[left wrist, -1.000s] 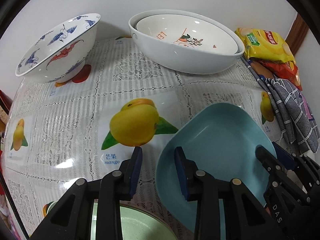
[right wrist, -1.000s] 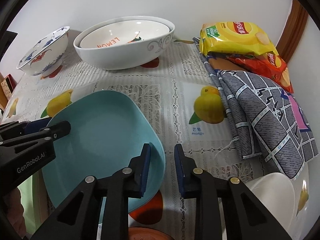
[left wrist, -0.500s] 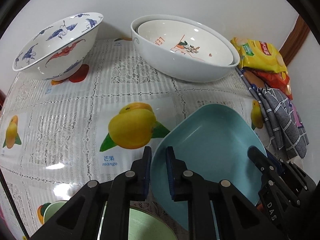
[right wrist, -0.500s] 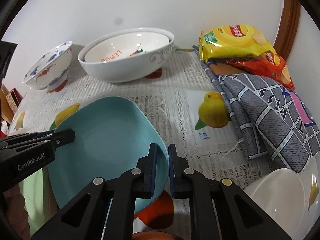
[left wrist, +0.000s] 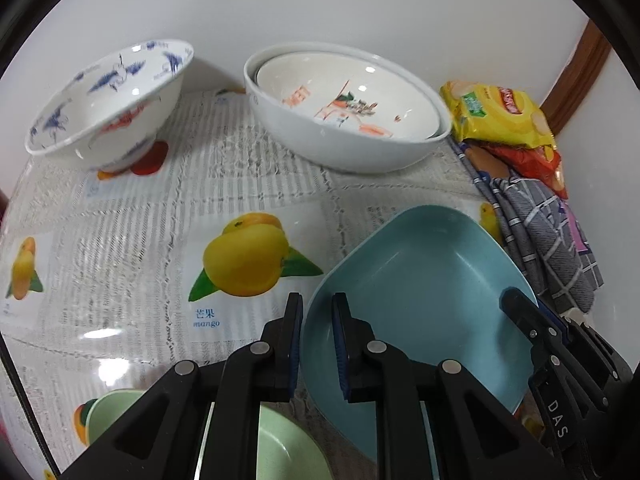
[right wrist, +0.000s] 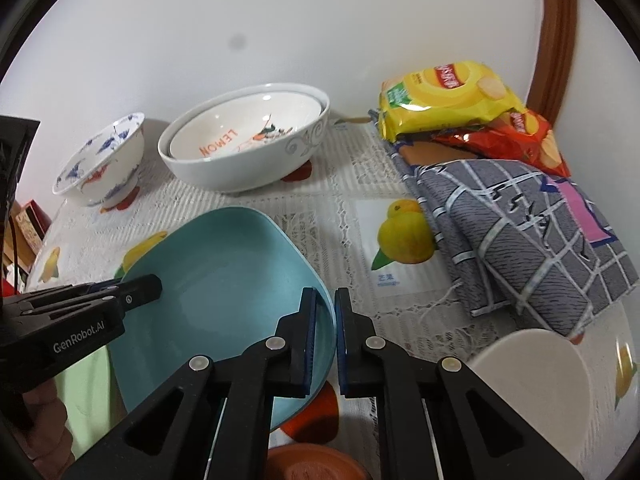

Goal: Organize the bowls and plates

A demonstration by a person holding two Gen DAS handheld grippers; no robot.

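Blue plate (left wrist: 424,304) pinched at both rims, low centre of frame
Left gripper (left wrist: 318,340) and right gripper (right wrist: 325,336) clamped narrow on opposite edges; bare tablecloth (left wrist: 132,240) beyond, then nested white bowls (left wrist: 344,116) and crane bowl (left wrist: 108,104) along upper wall

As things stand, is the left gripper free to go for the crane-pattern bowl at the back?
Probably not yet. The left gripper is shut on the rim of the teal plate, which the right gripper grips on the opposite rim. The tablecloth toward the crane-pattern bowl is bare, so releasing the plate would free it.
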